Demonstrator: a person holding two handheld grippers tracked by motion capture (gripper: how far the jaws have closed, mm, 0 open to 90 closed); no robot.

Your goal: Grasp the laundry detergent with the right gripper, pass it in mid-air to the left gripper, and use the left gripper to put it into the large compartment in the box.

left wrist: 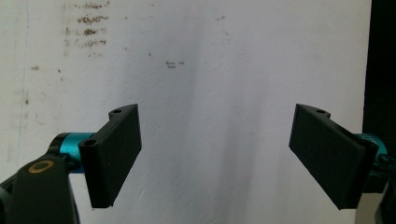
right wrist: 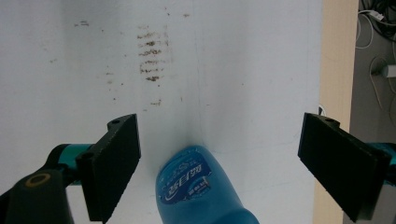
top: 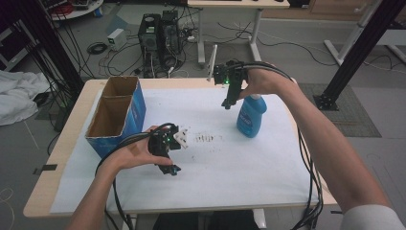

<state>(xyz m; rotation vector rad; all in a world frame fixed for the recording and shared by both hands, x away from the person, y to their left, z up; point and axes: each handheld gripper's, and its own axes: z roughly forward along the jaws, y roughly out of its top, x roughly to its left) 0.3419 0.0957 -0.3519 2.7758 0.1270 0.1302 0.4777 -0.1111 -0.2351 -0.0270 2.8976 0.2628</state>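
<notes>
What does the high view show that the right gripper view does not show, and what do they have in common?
The high view alone shows the open cardboard box at the table's left, the left gripper held low over the white sheet, the person's forearms, and the computers on the floor behind the table. The right gripper view alone shows the right gripper from close up, its jaws wide apart on either side of the bottle, not touching it. Both show the blue bottle, the white sheet and the brown smudges on it.
</notes>
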